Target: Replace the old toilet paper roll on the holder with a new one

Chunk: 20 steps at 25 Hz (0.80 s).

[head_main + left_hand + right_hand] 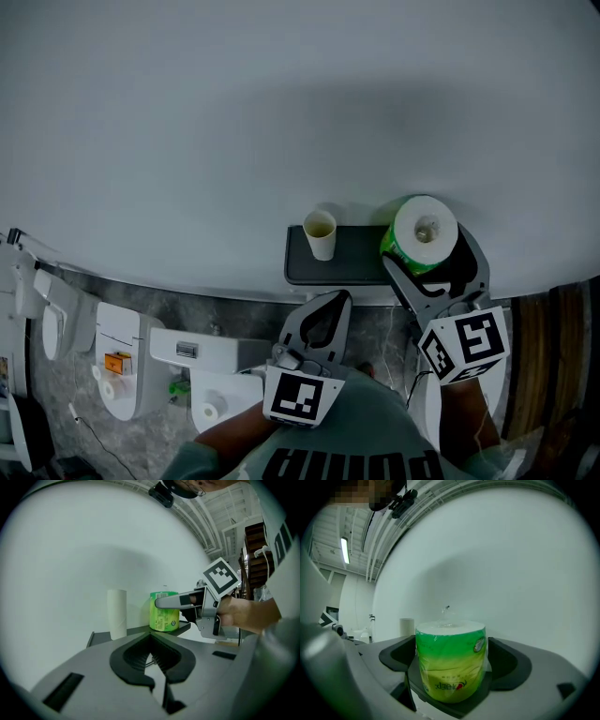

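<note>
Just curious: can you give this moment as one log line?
right gripper: open around wrapped roll on shelf | left gripper: shut, empty | cardboard tube: upright

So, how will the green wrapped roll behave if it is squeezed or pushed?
The green wrapped roll is probably light and squashy, being wound paper. Its glossy plastic wrap may slip in a grip. It stands on its flat end on the shelf, so a push likely slides it rather than rolls it.
</note>
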{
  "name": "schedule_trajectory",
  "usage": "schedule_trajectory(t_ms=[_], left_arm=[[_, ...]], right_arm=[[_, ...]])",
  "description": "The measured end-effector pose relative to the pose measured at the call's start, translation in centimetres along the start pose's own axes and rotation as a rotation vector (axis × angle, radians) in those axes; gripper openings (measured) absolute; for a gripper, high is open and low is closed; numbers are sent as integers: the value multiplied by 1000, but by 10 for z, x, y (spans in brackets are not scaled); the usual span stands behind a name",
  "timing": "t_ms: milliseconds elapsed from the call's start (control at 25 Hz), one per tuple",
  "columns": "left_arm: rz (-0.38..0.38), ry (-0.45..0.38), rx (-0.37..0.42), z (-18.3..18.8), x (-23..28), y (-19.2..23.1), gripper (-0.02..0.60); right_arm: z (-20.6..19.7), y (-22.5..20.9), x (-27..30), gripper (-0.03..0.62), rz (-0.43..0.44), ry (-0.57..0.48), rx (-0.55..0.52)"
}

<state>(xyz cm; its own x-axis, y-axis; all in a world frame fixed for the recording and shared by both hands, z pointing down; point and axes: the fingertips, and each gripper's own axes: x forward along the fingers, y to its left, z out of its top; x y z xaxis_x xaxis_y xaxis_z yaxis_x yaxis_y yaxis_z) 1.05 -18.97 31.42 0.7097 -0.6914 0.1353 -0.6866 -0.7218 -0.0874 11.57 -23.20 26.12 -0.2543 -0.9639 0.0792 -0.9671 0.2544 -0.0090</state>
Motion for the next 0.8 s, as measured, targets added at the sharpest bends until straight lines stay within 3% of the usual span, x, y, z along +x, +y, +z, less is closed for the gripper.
schedule_trajectory(t_ms=[560,800], left_arm=[[49,21,-11,-11,0,9,3],[44,27,-7,-12,-1,5,4]], right_arm=[[4,0,14,463,38,-24,-46],[9,0,9,462,43,-53,-19]])
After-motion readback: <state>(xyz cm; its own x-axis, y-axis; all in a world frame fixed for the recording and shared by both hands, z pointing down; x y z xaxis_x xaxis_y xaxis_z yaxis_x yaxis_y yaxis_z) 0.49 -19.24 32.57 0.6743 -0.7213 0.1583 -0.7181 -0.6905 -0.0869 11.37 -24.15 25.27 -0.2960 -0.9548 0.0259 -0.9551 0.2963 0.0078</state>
